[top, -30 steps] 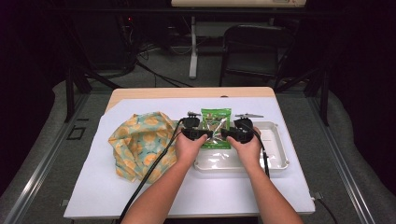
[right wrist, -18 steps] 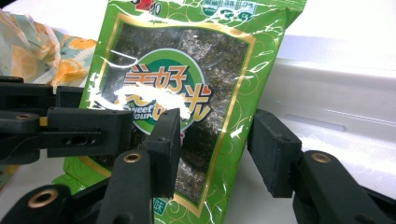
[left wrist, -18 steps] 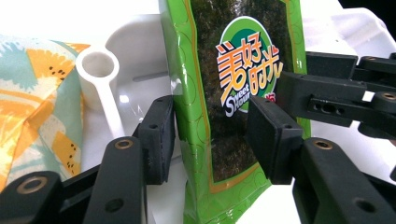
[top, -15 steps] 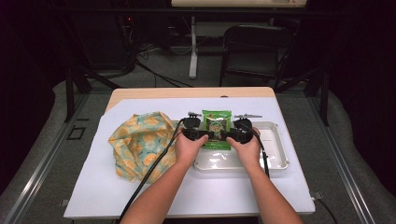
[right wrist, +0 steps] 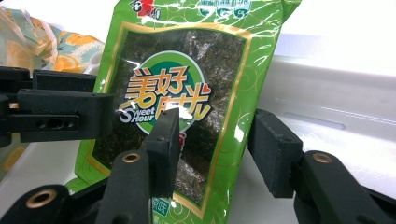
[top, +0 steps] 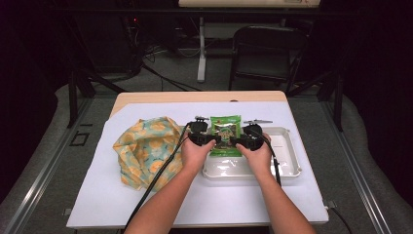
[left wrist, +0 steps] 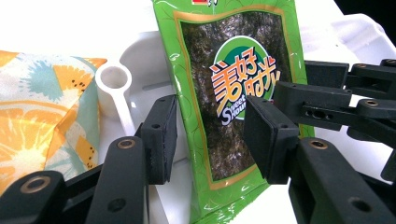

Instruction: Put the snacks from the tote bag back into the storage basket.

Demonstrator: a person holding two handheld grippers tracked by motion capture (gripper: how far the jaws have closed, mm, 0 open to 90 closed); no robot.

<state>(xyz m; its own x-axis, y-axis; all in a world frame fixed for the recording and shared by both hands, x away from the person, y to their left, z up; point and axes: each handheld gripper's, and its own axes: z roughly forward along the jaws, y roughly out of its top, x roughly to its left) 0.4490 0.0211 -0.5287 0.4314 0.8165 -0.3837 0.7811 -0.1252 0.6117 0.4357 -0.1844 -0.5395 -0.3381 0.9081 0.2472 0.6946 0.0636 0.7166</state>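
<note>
1. Dark surroundings are seen around a white-covered counter with a wooden far edge; two bare forearms come in from the near side.
2. Nearest on the counter, the two hands are placed side by side, each wrapped around a black gripper, with a cable trailing back from each along the forearm.
3. The left gripper is held at the left edge of a green seaweed snack packet. In the left gripper view its jaws are spread wide; the packet's left edge lies between the pads, no pad is seen pressing on it, and the jaws have just been closing a little.
4. The right gripper is held at the packet's right edge. In the right gripper view its jaws are also spread wide, with the packet's right part between the pads and a gap visible at the right pad.
5. The packet is seen over the left part of a white tray, at the tray's near-left corner region; whether it rests on the tray cannot be told.
6. A white scoop is seen in the left gripper view beside the packet, by the tray wall.
7. To the left, well apart from the tray, a crumpled cloth with an orange-slice print lies on the counter.
8. Farther back, a dark chair and a white pole are seen on the floor.
</note>
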